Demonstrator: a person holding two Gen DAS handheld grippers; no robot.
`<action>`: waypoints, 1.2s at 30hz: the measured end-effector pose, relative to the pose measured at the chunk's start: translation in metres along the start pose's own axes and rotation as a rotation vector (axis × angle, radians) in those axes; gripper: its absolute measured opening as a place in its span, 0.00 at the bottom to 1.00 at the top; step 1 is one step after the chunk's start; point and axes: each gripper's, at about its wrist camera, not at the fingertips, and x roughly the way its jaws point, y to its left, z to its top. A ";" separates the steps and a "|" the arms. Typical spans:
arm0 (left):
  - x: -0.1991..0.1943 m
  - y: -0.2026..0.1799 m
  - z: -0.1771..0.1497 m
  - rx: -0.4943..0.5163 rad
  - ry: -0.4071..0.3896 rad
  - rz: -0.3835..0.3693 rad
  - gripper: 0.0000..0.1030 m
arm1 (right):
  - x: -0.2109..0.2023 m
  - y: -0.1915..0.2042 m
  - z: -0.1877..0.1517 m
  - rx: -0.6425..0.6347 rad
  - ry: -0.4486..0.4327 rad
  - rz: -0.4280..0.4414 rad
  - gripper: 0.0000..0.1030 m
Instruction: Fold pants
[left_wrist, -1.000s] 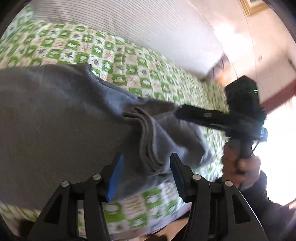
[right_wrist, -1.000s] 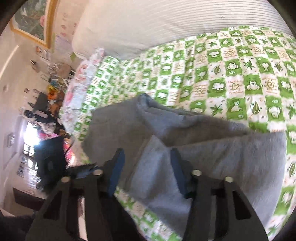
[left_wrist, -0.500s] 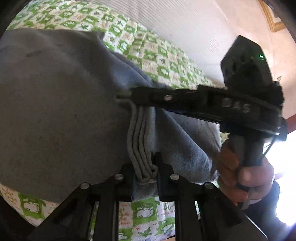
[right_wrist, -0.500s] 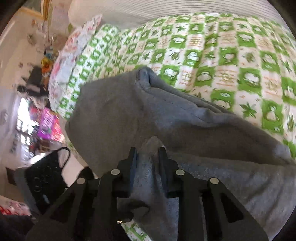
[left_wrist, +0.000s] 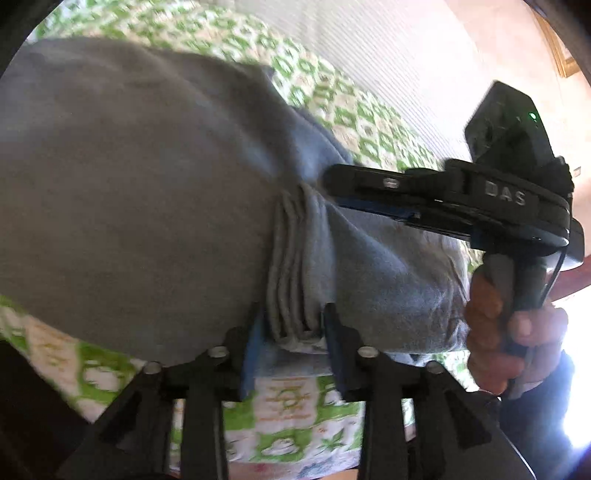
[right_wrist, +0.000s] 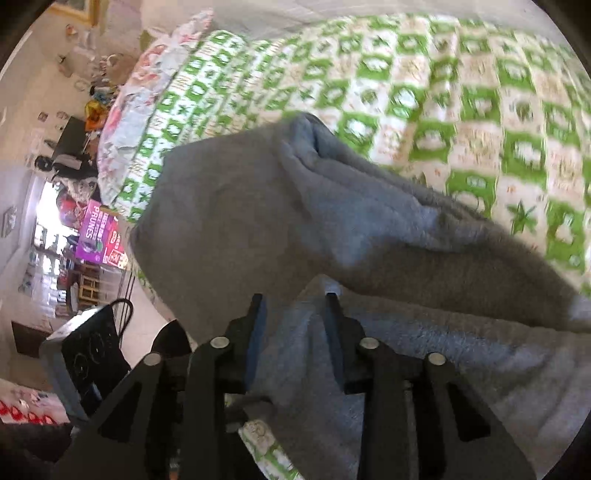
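My left gripper (left_wrist: 293, 328) and right gripper (right_wrist: 295, 317) have just loosened, fingers straddling the grey pants' (left_wrist: 129, 192) folded edge on the bed (right_wrist: 461, 110).

Grey pants (left_wrist: 147, 192), green-checked bedspread (right_wrist: 461, 110).

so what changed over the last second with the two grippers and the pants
Both grippers closed on the grey pants half a second ago, then their jaws just opened again. The left gripper now straddles the stacked folded edge, seemingly released; the right gripper has cloth between its parted jaws. Both moved in closer. The pants stay on the green checked bedspread.
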 end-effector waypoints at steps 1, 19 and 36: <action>-0.006 0.003 0.000 -0.008 -0.013 0.007 0.44 | -0.003 0.003 0.002 -0.009 -0.001 0.001 0.38; -0.095 0.142 -0.003 -0.342 -0.223 0.058 0.44 | 0.065 0.099 0.063 -0.176 0.091 -0.034 0.43; -0.126 0.222 0.012 -0.540 -0.351 0.050 0.51 | 0.146 0.205 0.153 -0.458 0.126 -0.049 0.53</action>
